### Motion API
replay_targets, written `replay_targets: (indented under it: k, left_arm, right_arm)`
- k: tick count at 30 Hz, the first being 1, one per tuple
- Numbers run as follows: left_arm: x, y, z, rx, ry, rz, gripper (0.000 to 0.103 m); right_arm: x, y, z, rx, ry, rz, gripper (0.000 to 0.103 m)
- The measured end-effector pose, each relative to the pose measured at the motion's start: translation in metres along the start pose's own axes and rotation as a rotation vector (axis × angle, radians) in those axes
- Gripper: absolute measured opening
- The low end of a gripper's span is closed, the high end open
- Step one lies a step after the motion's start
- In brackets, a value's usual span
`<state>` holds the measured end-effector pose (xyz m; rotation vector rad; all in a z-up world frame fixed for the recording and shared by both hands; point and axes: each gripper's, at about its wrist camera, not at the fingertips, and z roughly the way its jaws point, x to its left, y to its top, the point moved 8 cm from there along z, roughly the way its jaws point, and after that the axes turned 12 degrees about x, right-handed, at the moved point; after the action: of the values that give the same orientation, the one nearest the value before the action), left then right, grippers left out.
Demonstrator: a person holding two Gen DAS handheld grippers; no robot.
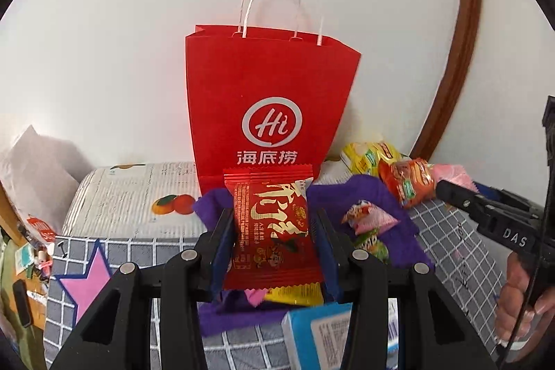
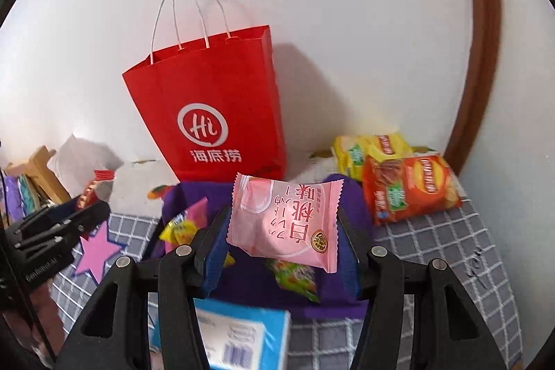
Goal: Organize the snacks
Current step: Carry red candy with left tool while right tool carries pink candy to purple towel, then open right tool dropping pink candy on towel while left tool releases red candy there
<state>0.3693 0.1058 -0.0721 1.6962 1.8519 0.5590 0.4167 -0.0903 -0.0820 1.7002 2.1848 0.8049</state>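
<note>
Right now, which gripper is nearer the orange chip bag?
Right. The right gripper, holding a pink snack packet, is just left of the orange chip bag; the left gripper, holding a red packet, sits farther left.

Each fisheye rides just behind its own gripper, looking forward and downward along the fingers. The left wrist view faces the red paper bag [image 1: 267,99] squarely; the right sees it [image 2: 211,106] from the right (both share the purple cloth [image 1: 381,196]).

I've got a red snack pkt [image 1: 272,231] upright and a pink peach pkt [image 2: 284,224] tilted, both off the bed. Red paper bag [image 1: 267,99] stands open at bed's far edge by wall.
</note>
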Motion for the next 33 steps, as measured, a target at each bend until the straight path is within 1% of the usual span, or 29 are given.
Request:
replay_targets:
  k: [2,4,6,8,10,12,15,17,19,24,29,33]
  left_arm:
    - [0.003,0.004,0.007,0.004,0.011,-0.002,0.042]
    - [0.007,0.004,0.017,0.026,0.049,0.01,0.042]
    - [0.012,0.002,0.021,0.033,0.065,0.016,0.042]
    - [0.018,-0.002,0.027,0.053,0.084,0.018,0.042]
    - [0.026,-0.005,0.032,0.071,0.094,-0.001,0.042]
    - [0.031,-0.006,0.037,0.091,0.083,-0.019,0.042]
    - [0.034,-0.009,0.043,0.114,0.07,-0.027,0.042]
    - [0.033,-0.01,0.044,0.11,0.073,-0.02,0.042]
    - [0.032,-0.01,0.044,0.108,0.07,-0.014,0.042]
    - [0.032,-0.01,0.045,0.117,0.062,-0.021,0.042]
    - [0.035,-0.01,0.043,0.116,0.041,-0.043,0.042]
    - [0.035,-0.01,0.043,0.115,0.038,-0.048,0.042]
  right_arm:
    - [0.003,0.008,0.012,0.019,0.027,0.003,0.055]
    - [0.006,0.015,0.027,0.04,0.044,0.012,0.055]
    - [0.009,0.021,0.043,0.059,0.058,0.019,0.055]
    - [0.011,0.023,0.056,0.071,0.065,0.017,0.055]
    - [0.011,0.021,0.069,0.086,0.063,0.014,0.055]
    - [0.009,0.016,0.084,0.136,0.043,0.005,0.055]
    - [0.004,0.009,0.097,0.179,0.046,-0.006,0.055]
    - [-0.002,0.006,0.104,0.205,0.026,-0.01,0.055]
    - [-0.004,0.004,0.11,0.217,0.024,-0.012,0.055]
    - [-0.004,-0.009,0.133,0.304,0.012,-0.039,0.055]
    - [-0.001,-0.019,0.146,0.347,-0.006,-0.067,0.055]
    - [-0.006,-0.023,0.154,0.371,-0.024,-0.055,0.055]
